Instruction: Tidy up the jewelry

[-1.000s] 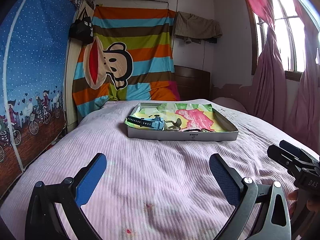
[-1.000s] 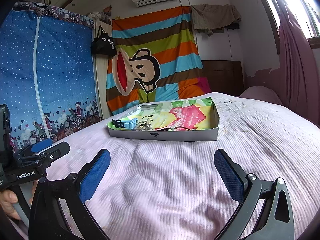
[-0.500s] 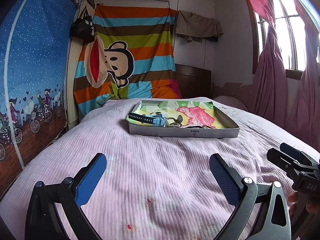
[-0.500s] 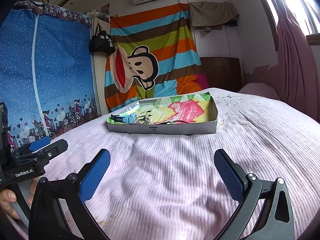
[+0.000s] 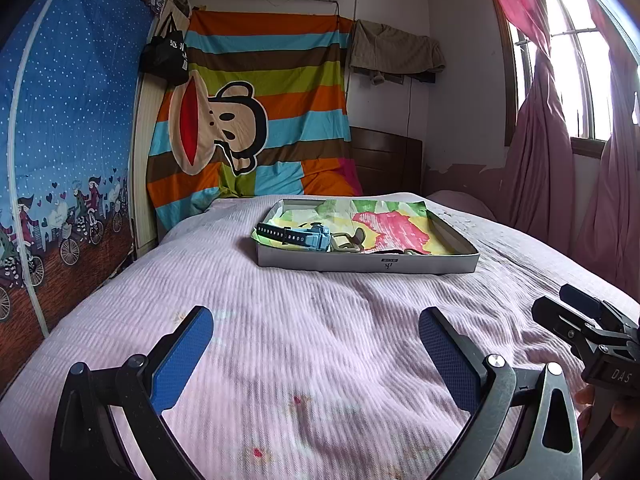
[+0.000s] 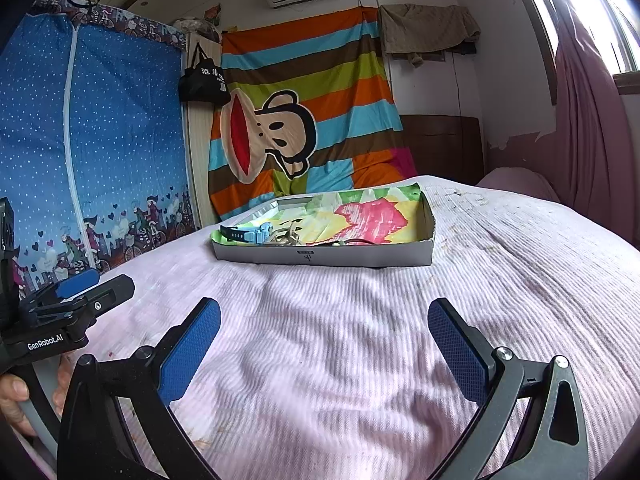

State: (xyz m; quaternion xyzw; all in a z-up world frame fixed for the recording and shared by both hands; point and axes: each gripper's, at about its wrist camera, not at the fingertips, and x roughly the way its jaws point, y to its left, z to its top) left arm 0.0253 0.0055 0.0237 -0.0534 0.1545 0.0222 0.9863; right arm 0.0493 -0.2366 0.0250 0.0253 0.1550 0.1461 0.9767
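Pink bedspread bare up front, both the left gripper and right gripper gape empty, well short of the tray where the blue watch lies unsorted, nothing apparently started.

Both wrist views low, toward tray

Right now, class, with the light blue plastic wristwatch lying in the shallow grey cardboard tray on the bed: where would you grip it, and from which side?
Grip the light blue plastic wristwatch by its chunky case, coming down from above. It lies flat near the front left corner of the shallow grey cardboard tray, so that low wall probably blocks a level approach. The dark strap looks thin and floppy, a poorer hold. The left gripper, open, sits nearer that corner.
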